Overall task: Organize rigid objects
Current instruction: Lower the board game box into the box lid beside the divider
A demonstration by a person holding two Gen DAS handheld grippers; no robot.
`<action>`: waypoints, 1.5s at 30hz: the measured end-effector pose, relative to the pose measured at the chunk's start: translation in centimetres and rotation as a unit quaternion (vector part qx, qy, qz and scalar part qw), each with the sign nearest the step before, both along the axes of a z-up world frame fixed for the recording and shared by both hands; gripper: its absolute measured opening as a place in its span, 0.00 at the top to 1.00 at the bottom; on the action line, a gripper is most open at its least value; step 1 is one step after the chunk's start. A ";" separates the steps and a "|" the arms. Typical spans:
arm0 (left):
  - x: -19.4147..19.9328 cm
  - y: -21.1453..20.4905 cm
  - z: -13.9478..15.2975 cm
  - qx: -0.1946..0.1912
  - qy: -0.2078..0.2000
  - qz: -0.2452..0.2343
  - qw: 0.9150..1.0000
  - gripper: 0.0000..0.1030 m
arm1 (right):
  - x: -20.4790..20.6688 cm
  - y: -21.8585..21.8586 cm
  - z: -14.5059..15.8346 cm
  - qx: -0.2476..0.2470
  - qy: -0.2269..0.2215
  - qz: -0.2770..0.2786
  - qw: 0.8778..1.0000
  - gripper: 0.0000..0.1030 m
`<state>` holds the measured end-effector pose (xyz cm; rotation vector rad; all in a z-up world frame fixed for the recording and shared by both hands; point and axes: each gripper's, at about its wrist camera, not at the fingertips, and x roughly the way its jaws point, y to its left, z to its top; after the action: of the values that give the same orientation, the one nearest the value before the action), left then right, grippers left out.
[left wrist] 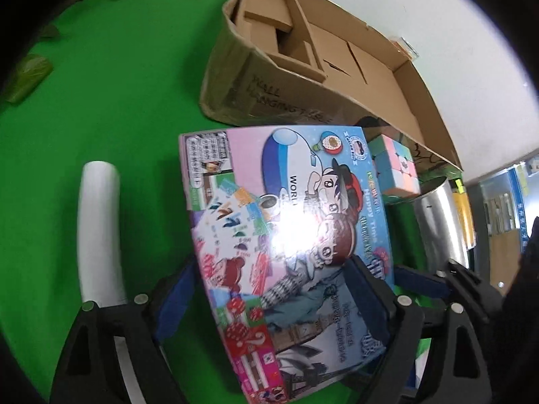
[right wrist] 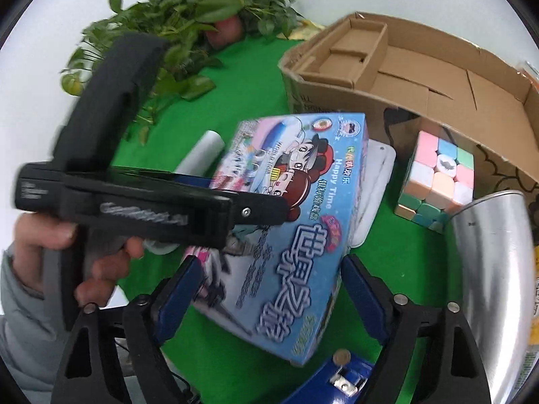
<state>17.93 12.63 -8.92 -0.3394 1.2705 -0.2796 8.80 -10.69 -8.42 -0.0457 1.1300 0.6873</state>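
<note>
Near the cardboard box (left wrist: 303,77), the game box (left wrist: 286,235) is clamped by left gripper (left wrist: 273,306); right gripper (right wrist: 266,289) is spread wide w/ nothing held.

Printed on the game box (right wrist: 289,222): "Happy Time", "WORLD". Marked on the cardboard carton (left wrist: 269,97): "WALL HANGING".

We see a glossy printed board-game box (left wrist: 286,235) catching a white glare, matt brown corrugated carton (left wrist: 323,67) at one o'clock, brushed metal cup (right wrist: 488,269) at three o'clock, smooth pastel plastic cube (right wrist: 434,181), and green felt-like tablecloth (left wrist: 118,101) underneath.
</note>
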 end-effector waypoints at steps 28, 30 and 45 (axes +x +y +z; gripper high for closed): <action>2.8 -10.9 17.5 0.063 -0.328 -0.048 0.941 0.23 | 8.6 -10.0 11.4 0.067 -0.155 -0.178 0.969 0.18; 4.6 -12.1 17.6 0.073 -0.326 -0.054 0.941 0.23 | 11.0 -11.0 11.8 0.072 -0.141 -0.187 0.970 0.18; 13.8 -10.5 7.7 0.047 -0.151 -0.026 0.987 0.29 | 21.4 -10.1 4.5 0.011 -0.022 -0.168 0.986 0.20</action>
<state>31.77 2.10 -1.18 -0.1758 0.9906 -0.3020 30.23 -20.84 -3.94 0.1443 1.0547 0.3961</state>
